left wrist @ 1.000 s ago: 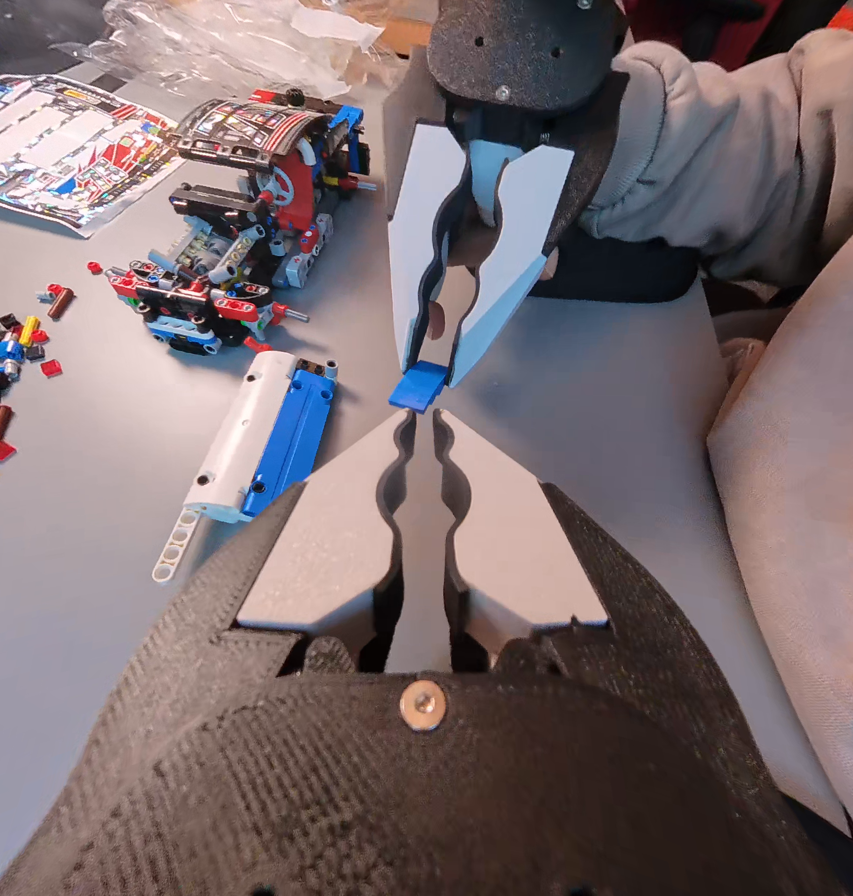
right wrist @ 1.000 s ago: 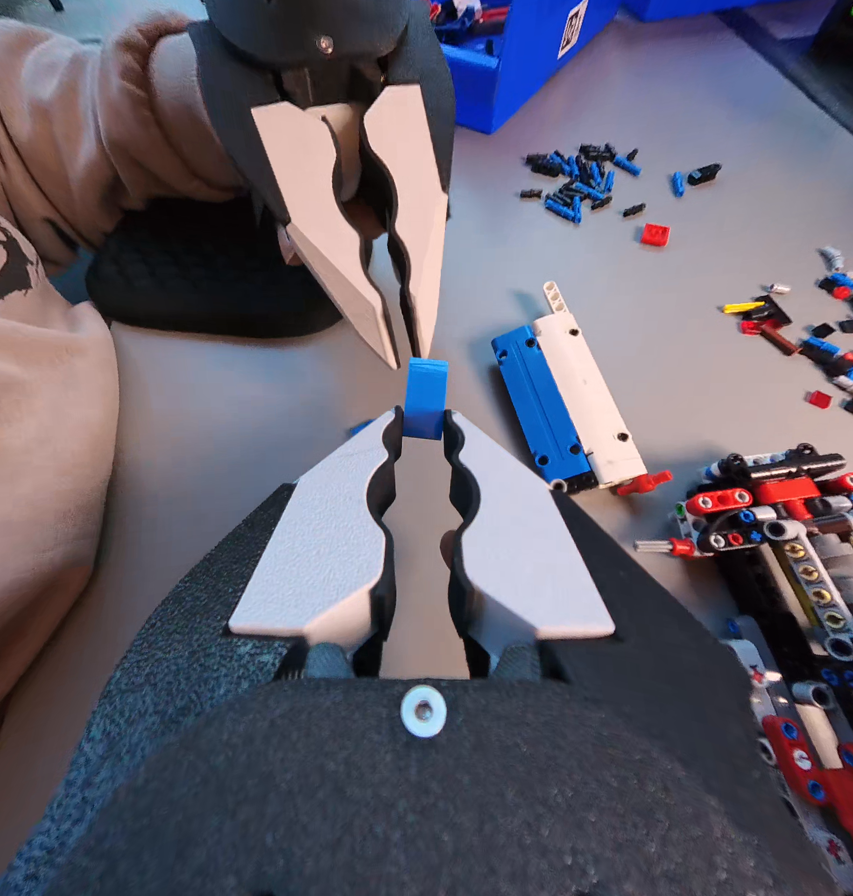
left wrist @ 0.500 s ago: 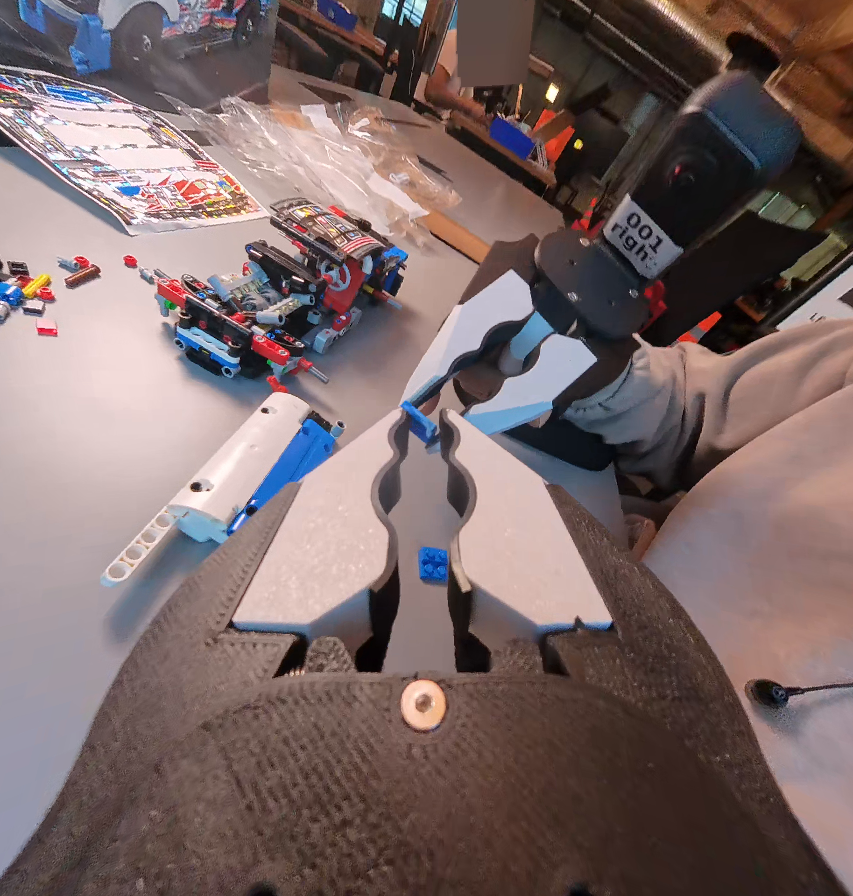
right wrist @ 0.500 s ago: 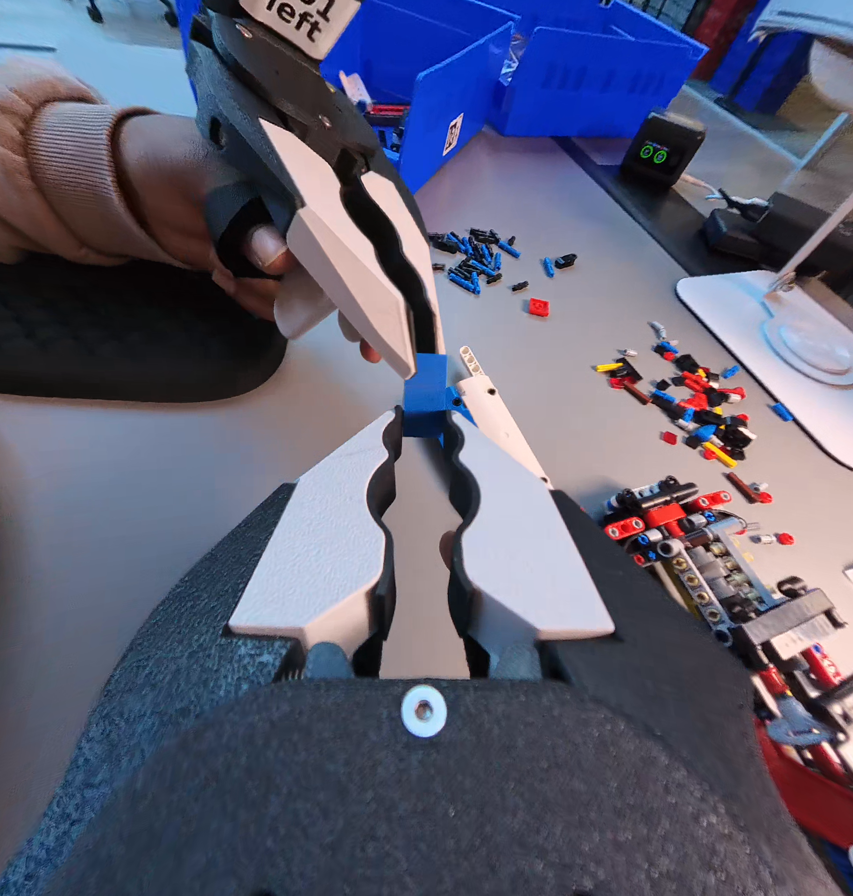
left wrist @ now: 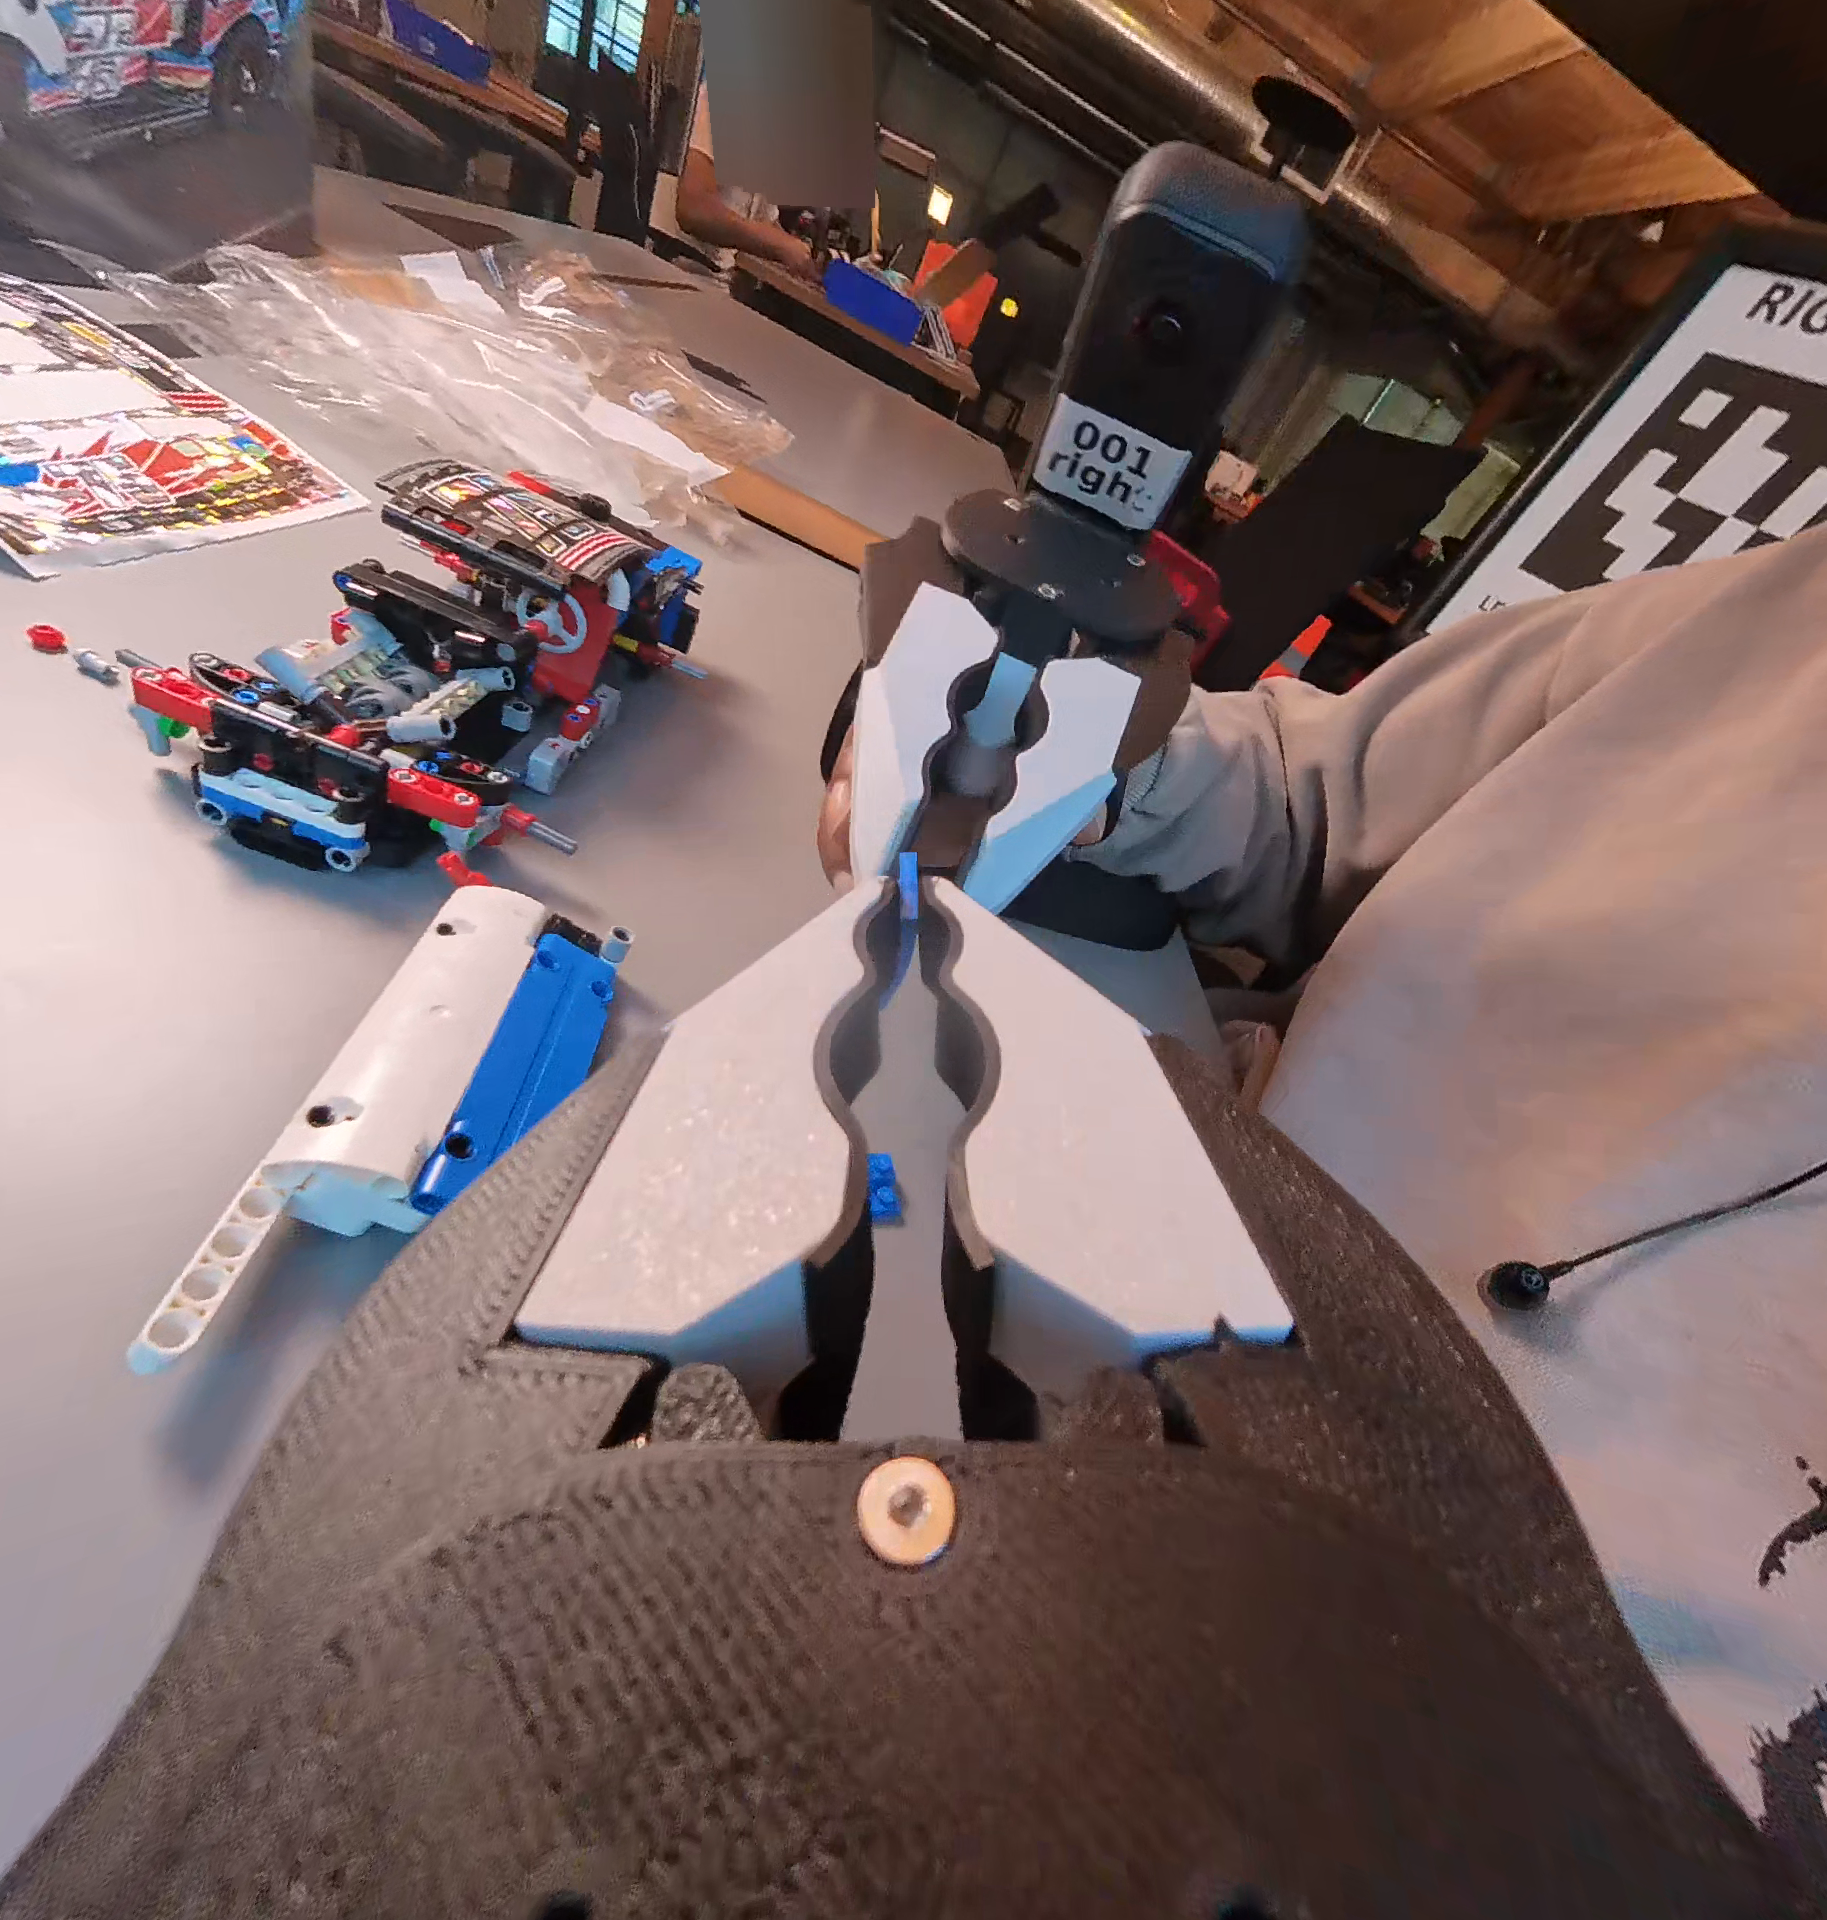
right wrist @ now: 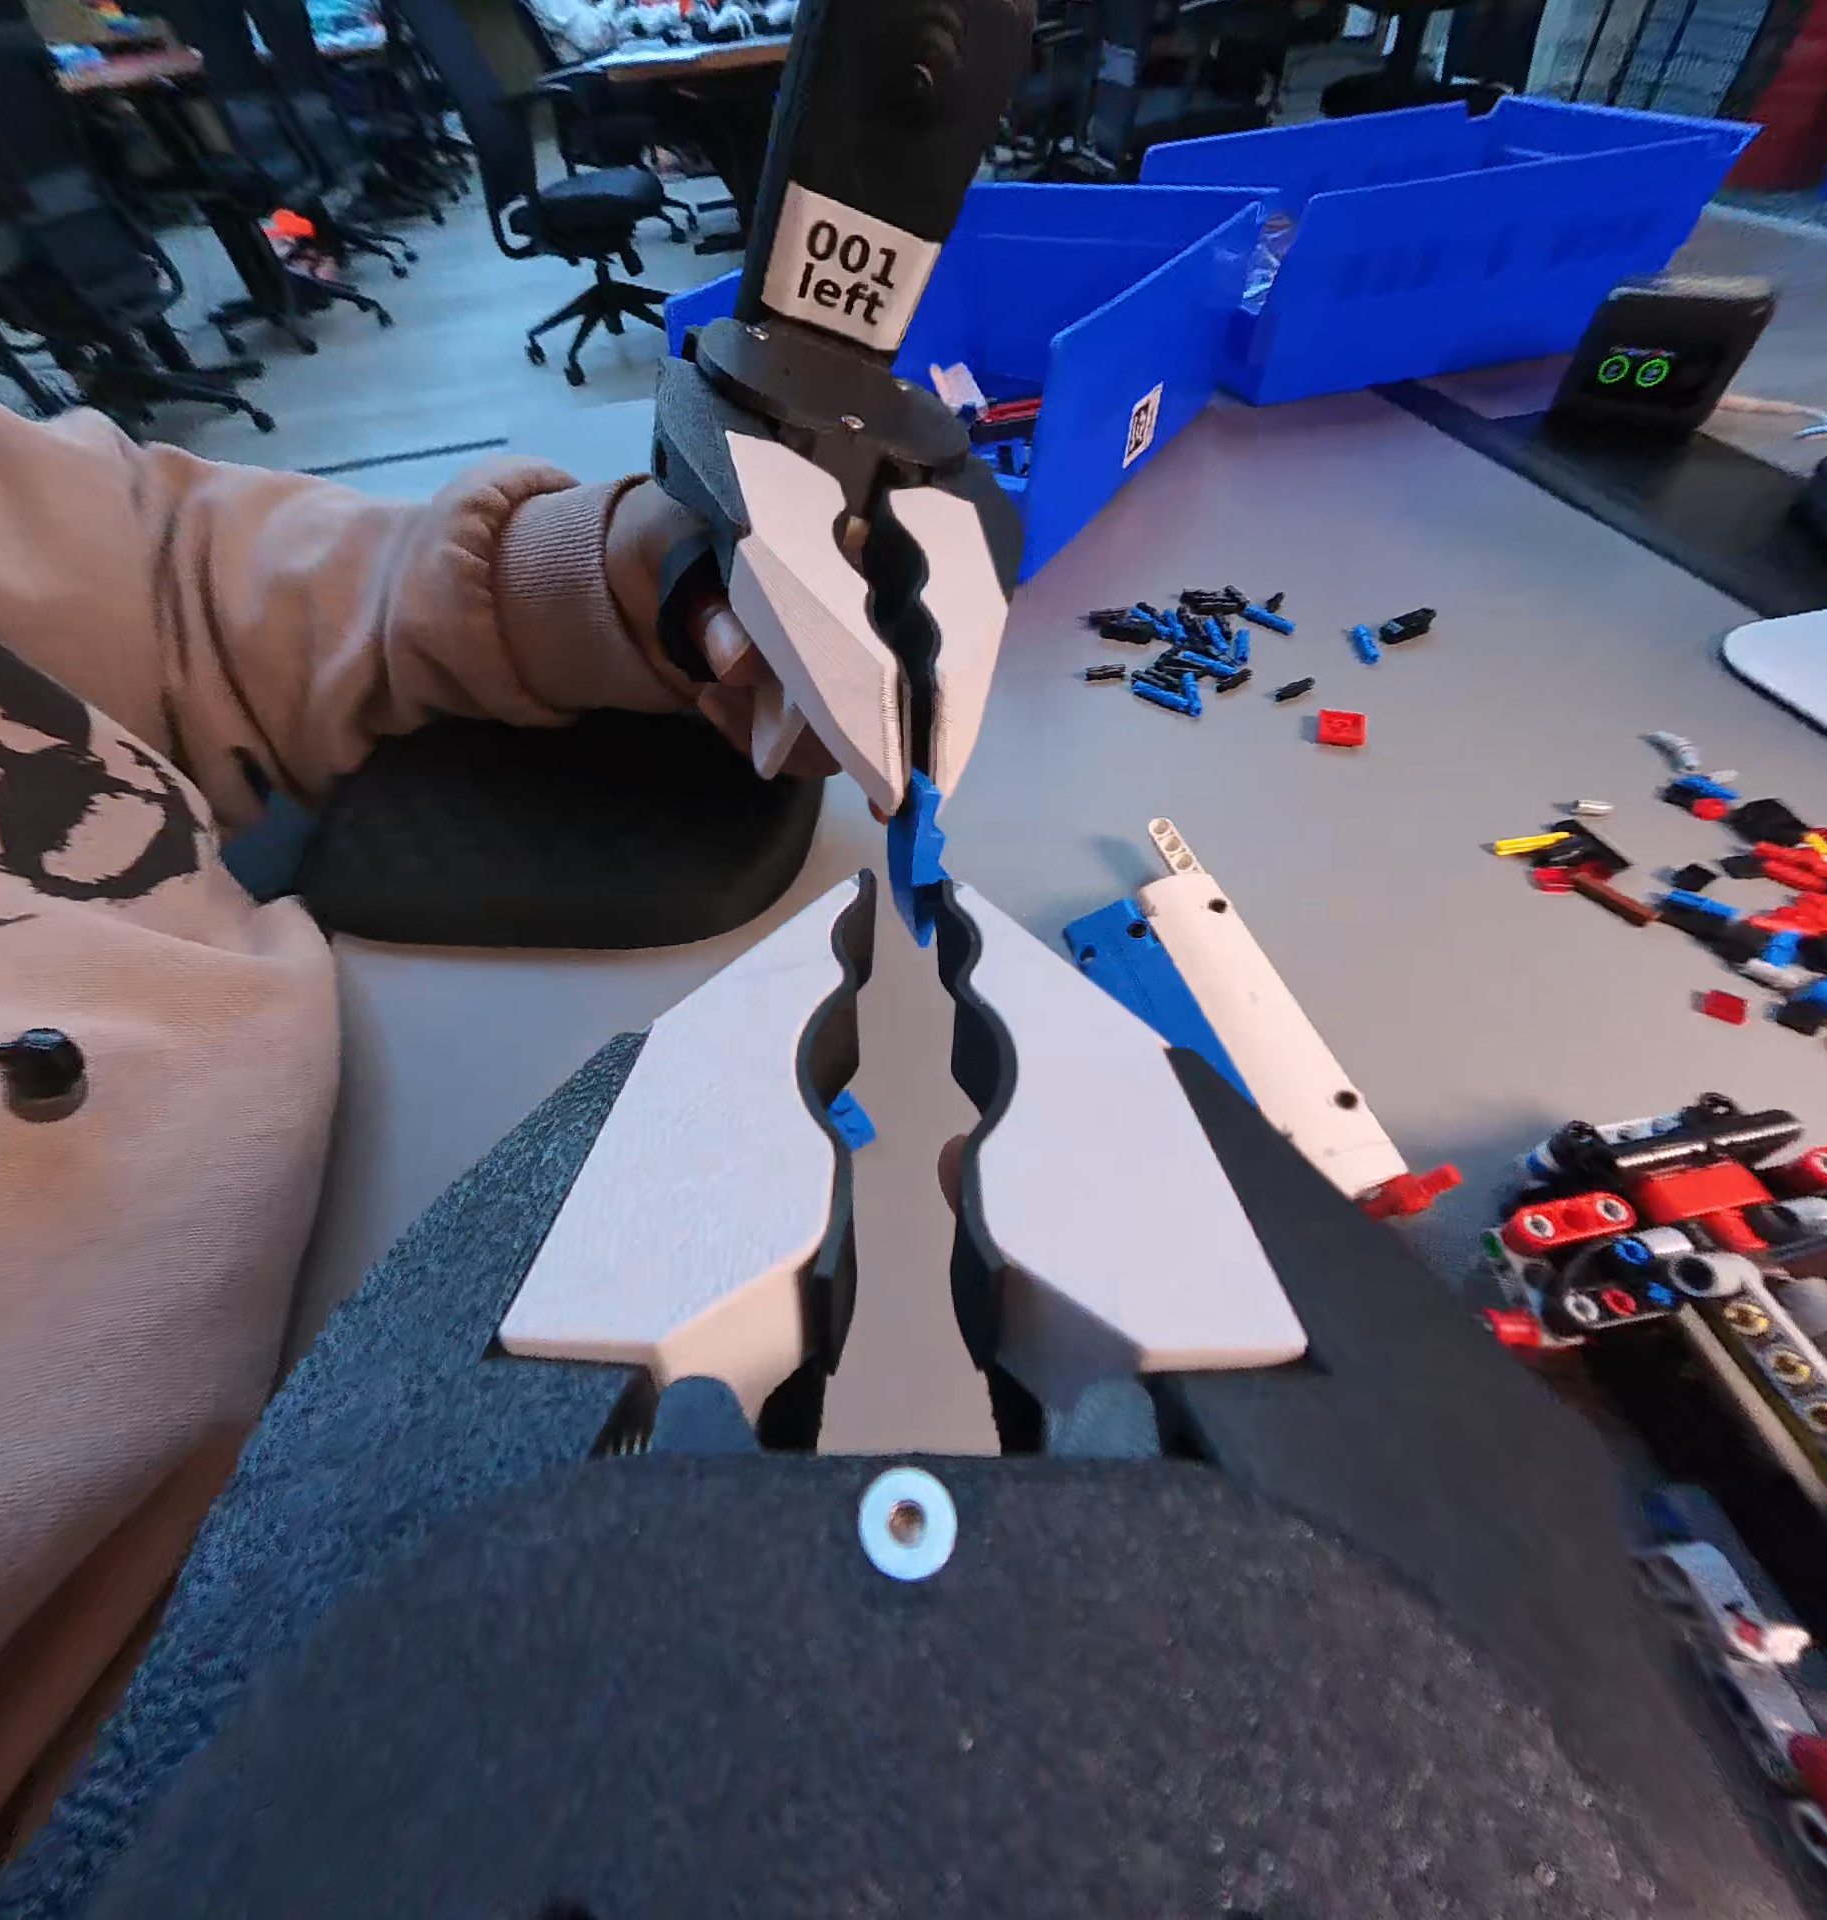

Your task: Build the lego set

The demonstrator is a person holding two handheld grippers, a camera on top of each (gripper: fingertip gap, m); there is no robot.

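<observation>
A small blue lego piece (right wrist: 914,847) is pinched edge-on in the tips of my left gripper (left wrist: 905,902), which is shut on it above the grey table (left wrist: 109,1091). It shows as a thin blue sliver (left wrist: 907,883) in the left wrist view. My right gripper (right wrist: 904,894) faces the left gripper (right wrist: 914,790) tip to tip. Its jaws stand slightly apart, with the piece's lower end between them, against the right finger. A tiny blue plate (left wrist: 885,1184) lies on the table below both grippers.
A white and blue panel (left wrist: 452,1049) lies by a part-built car (left wrist: 421,665). A sticker sheet (left wrist: 109,457) and plastic bags (left wrist: 421,343) lie behind it. Loose parts (right wrist: 1771,904), pins (right wrist: 1189,644) and blue bins (right wrist: 1408,249) are on the right. A black pad (right wrist: 556,821) lies under the left hand. The tips of both grippers are at nearly the same place. The part-built car (left wrist: 421,665) is about 20 cm from both grippers' fingertips.
Both grippers rose from the table and tilted up. The blue piece passed from my right gripper to my left, which closed on it. The right jaws no longer pinch it.
</observation>
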